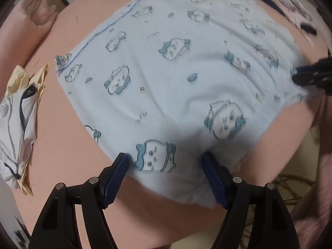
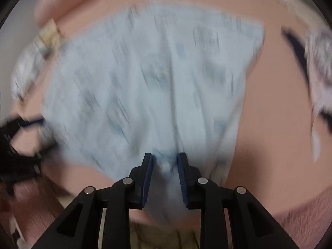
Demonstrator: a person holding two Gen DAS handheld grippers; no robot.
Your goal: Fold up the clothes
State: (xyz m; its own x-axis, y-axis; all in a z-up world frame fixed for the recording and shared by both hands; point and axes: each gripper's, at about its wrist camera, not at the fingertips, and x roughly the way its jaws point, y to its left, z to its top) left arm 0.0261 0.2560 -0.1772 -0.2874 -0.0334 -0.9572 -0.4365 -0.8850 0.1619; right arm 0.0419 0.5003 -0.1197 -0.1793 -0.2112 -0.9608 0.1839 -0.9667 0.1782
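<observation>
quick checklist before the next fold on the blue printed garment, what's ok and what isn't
1. Right gripper has fabric: ok, a bunch of the blue garment sits between its fingers.
2. Left gripper has fabric: not ok, its jaws stand open over the near hem, holding nothing.
3. Garment spread flat: mostly ok, light wrinkles run toward the right gripper's pinch.
4. Fold path free: ok, the white and yellow clothes and the patterned pile lie apart from it on the pink surface.
5. Right grip firmness: cannot tell, the right wrist view is motion-blurred.
</observation>
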